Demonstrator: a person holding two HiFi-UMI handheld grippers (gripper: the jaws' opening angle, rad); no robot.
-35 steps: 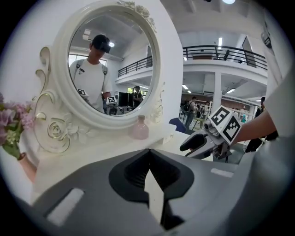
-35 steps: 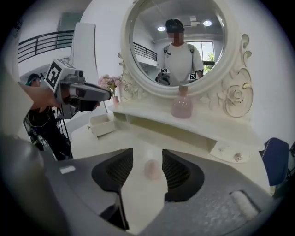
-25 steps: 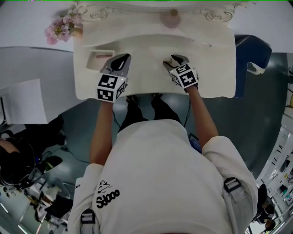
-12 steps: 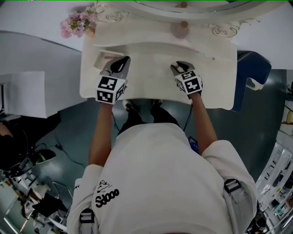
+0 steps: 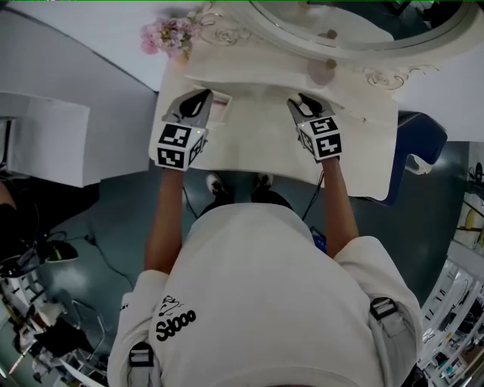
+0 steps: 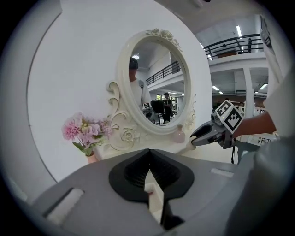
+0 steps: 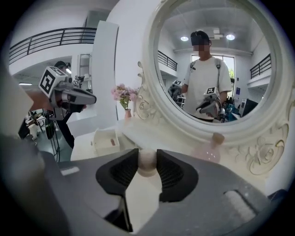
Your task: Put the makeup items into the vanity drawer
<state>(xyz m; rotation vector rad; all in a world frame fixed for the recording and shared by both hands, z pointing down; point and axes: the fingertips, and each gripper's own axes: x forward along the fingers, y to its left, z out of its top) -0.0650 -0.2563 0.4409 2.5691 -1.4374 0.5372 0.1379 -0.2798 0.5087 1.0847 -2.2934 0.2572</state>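
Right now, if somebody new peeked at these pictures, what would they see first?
Probably the big oval mirror with its curly white frame, standing at the back of the vanity table. Next, the pink flowers at its left, and the right gripper, whose jaws have just been closing on a small round beige ball.

my left gripper (image 5: 200, 97) covering part of the open drawer (image 5: 221, 108) from above, the small reddish item (image 7: 113, 142) inside it too small for me to name, mirror (image 5: 355, 23) cut off by the top edge, pink bottle (image 7: 206, 152) with its base hidden behind my right gripper (image 7: 147, 159)
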